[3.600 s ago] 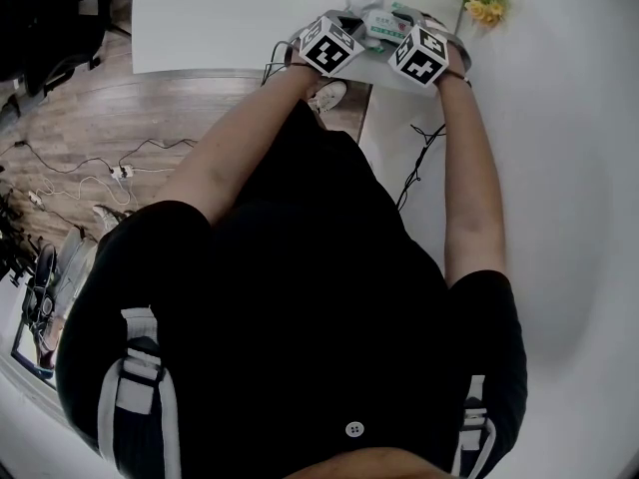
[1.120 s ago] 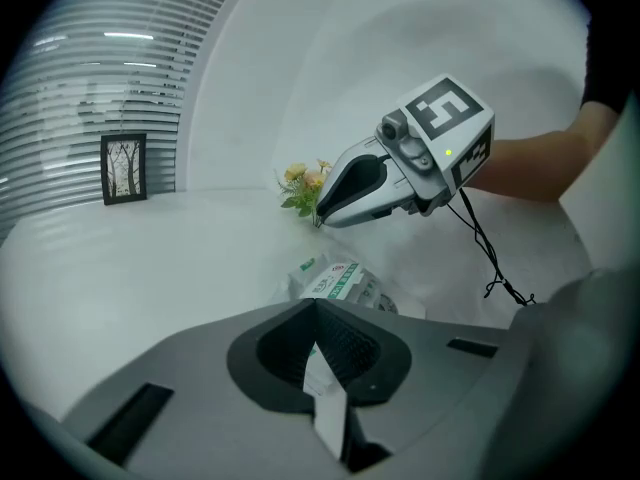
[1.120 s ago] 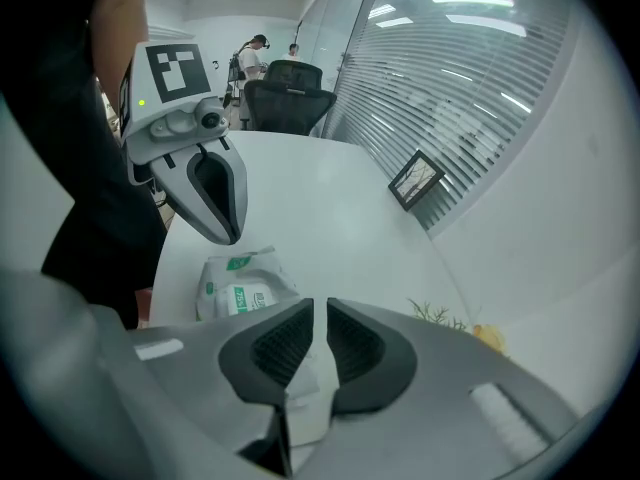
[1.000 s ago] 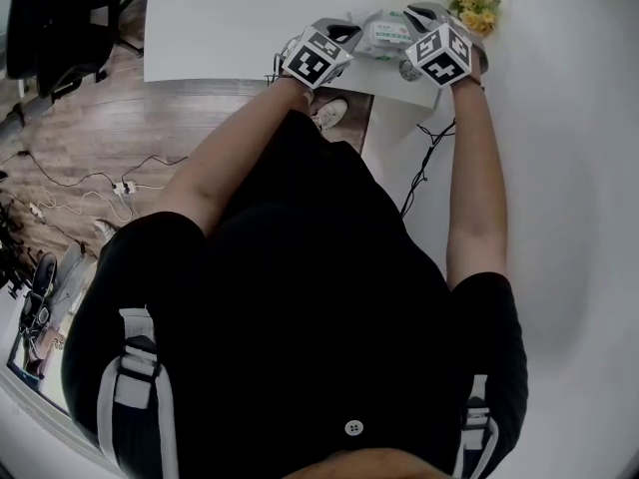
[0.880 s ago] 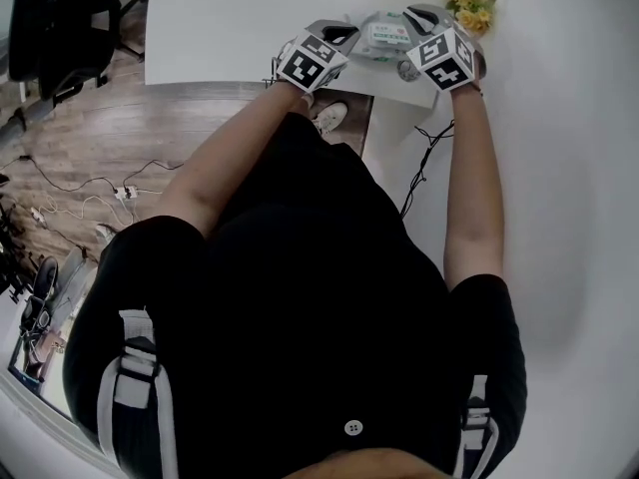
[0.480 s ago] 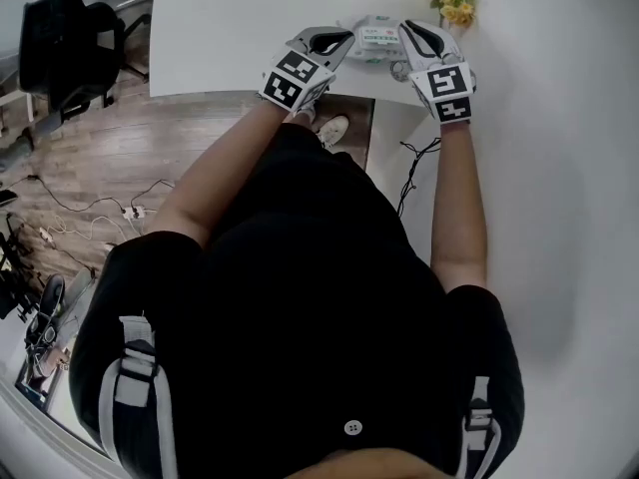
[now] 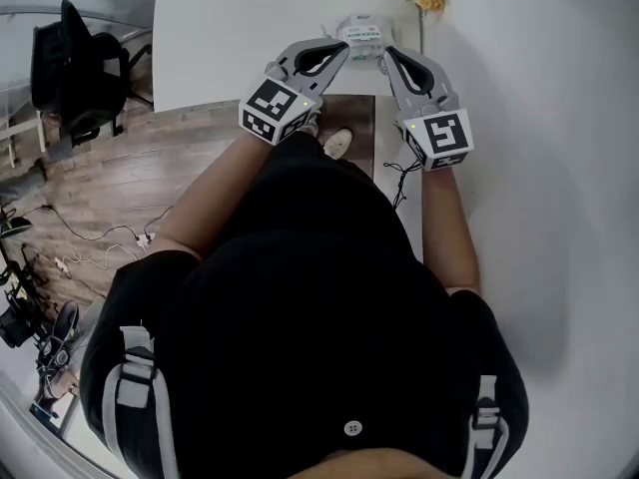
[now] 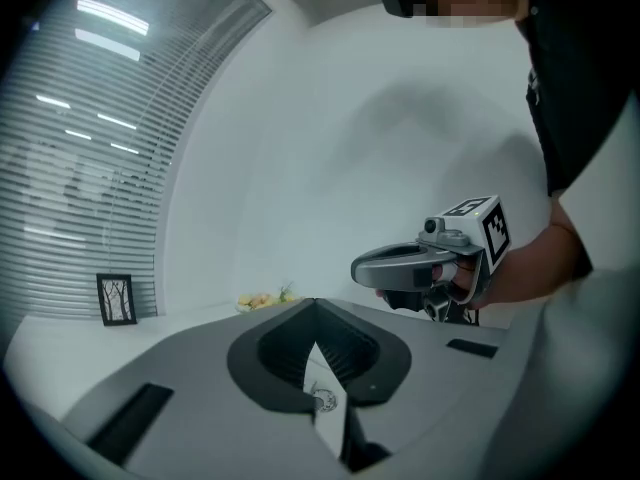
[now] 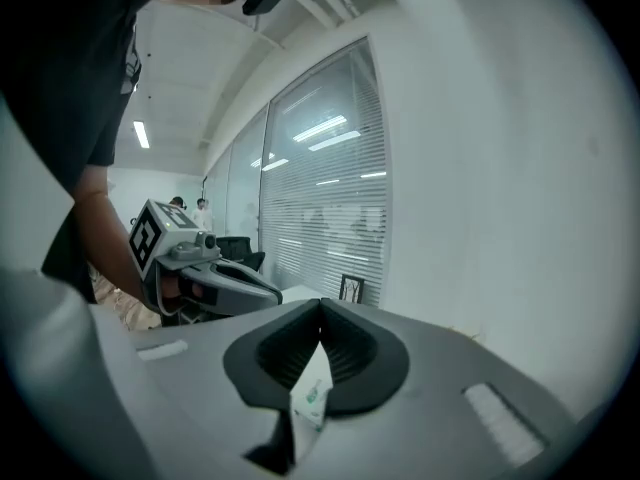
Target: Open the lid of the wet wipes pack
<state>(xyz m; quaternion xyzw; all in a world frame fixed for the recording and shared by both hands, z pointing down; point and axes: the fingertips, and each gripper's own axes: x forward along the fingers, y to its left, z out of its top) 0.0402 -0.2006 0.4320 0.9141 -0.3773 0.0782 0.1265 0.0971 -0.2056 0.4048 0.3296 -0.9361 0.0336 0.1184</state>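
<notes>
Left gripper (image 7: 345, 48), right gripper (image 7: 384, 56), side by side, fingers (image 7: 318, 60) closed

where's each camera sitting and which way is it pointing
Head view: on the person's head, looking steeply down past torso and forearms at left tool and right tool, each pinching an end of the wet wipes pack.
Left gripper view: rides the left tool, facing roughly level along its shut jaws toward the right tool, forearm and torso.
Right gripper view: rides the right tool, jaws just closed tighter on the pack, facing back at the left tool and forearm.
Both tool views share the picture frame.
</notes>
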